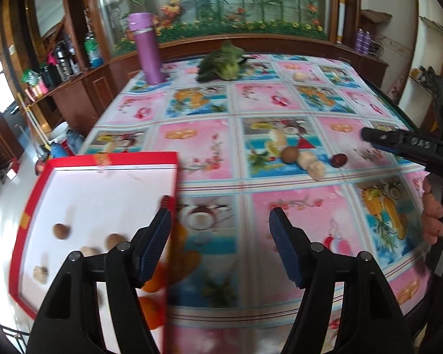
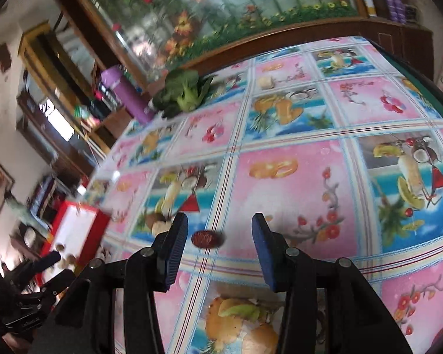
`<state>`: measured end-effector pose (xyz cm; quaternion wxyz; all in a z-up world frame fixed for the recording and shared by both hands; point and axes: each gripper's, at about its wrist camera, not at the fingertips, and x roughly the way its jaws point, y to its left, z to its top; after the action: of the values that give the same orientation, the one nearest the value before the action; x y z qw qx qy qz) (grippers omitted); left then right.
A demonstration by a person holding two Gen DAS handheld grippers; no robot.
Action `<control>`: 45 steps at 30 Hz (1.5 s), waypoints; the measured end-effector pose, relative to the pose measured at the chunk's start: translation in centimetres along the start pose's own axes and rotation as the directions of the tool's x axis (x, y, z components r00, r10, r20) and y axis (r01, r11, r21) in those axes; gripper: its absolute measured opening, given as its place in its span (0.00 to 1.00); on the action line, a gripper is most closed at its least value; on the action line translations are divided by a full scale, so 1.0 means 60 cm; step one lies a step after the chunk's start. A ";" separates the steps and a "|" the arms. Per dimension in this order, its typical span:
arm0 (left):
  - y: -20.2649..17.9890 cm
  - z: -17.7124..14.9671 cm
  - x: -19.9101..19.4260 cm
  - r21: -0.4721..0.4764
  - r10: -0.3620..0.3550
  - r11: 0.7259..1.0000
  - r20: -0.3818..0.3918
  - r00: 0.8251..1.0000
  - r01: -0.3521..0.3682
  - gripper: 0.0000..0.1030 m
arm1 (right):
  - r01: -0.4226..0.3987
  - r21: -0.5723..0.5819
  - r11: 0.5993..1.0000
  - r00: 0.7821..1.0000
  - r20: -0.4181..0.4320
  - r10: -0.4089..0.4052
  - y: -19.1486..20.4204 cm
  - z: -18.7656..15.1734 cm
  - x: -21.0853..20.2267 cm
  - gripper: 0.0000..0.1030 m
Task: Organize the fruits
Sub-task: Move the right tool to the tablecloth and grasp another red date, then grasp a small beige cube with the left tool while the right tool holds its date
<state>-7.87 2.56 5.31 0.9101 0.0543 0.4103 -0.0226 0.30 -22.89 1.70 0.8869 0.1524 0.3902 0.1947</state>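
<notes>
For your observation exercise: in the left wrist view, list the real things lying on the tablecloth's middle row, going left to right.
Red box → brown round fruit → pale lumpy piece → dark red fruit → right gripper.

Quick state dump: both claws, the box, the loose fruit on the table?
left claw: open, empty
right claw: open, empty, lined up on the red date
red box: open, four nuts inside
red date: on the tablecloth, ungrasped
brown nut: on the tablecloth, outside the box
</notes>
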 end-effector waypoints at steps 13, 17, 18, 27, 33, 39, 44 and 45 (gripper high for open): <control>-0.084 0.016 0.052 0.025 -0.141 0.990 -0.052 0.989 0.142 0.68 | 0.118 -0.198 0.973 0.988 -0.077 -0.135 0.046 -0.021 0.065 0.43; -0.093 0.020 0.056 0.024 -0.159 0.987 -0.057 0.986 0.161 0.68 | 0.141 -0.226 0.964 0.985 -0.069 -0.160 0.055 -0.023 0.070 0.29; -0.095 0.021 0.057 0.022 -0.163 0.986 -0.057 0.985 0.165 0.68 | 0.148 -0.232 0.962 0.984 -0.066 -0.167 0.057 -0.023 0.071 0.25; -0.124 0.048 0.085 -0.014 -0.188 0.982 -0.069 0.980 0.188 0.68 | 0.159 -0.053 0.986 0.987 -0.029 -0.161 0.009 0.003 0.044 0.25; -0.136 0.064 0.123 -0.067 -0.160 0.986 -0.085 0.984 0.154 0.65 | 0.132 0.064 0.989 0.991 0.002 -0.132 -0.021 0.015 0.022 0.26; -0.142 0.065 0.150 -0.090 -0.151 0.986 -0.110 0.982 0.141 0.44 | 0.108 0.047 0.993 0.994 -0.009 -0.108 -0.009 0.013 0.026 0.26; -0.144 0.068 0.154 -0.084 -0.143 0.987 -0.091 0.986 0.135 0.25 | 0.103 0.049 0.994 0.995 -0.003 -0.103 -0.012 0.015 0.023 0.26; -0.144 0.067 0.154 -0.080 -0.145 0.987 -0.090 0.985 0.138 0.23 | 0.103 0.048 0.994 0.995 -0.002 -0.103 -0.012 0.015 0.024 0.26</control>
<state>0.47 -6.47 0.35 0.8869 -0.0074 0.4566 -0.0693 2.00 -22.97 1.07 0.8921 0.1532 0.4017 0.1392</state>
